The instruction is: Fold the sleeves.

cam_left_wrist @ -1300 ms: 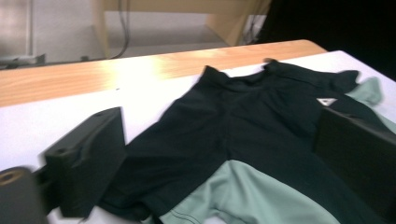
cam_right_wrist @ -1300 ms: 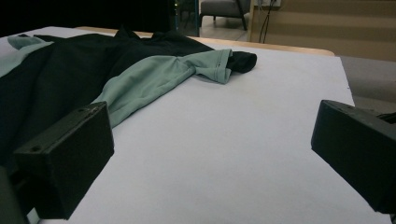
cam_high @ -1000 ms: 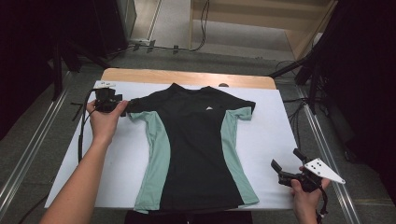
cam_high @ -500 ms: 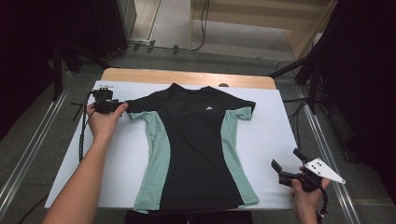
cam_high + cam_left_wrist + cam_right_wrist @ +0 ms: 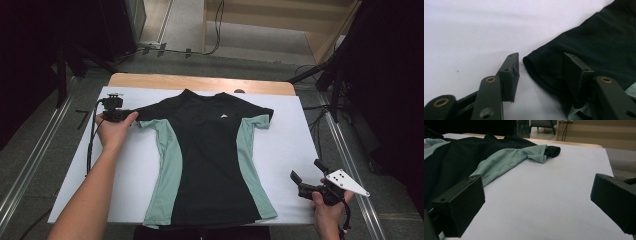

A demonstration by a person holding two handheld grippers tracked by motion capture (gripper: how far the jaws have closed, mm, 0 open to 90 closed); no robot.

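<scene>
The left hand-held gripper point(image 5: 540, 72) sat low on the white surface point(image 5: 474, 30) with its jaws partly apart and just then closing in; the black sleeve hem point(image 5: 534, 65) of the T-shirt point(image 5: 210, 155) lay between them, one pad on the bare surface beside it, the other over the cloth, not yet pinching. From there the shirt spread flat away toward the right hand-held gripper point(image 5: 307, 180), which was held well clear of the shirt near the surface's near corner, jaws wide and empty. By the look of it the shirt was light, thin and limp, probably a little slick, so it would sag and fold wherever unsupported. The doubled hem at the sleeve point(image 5: 541, 153) or the shoulder seam seemed the firmest place to pinch, both layers together.
</scene>
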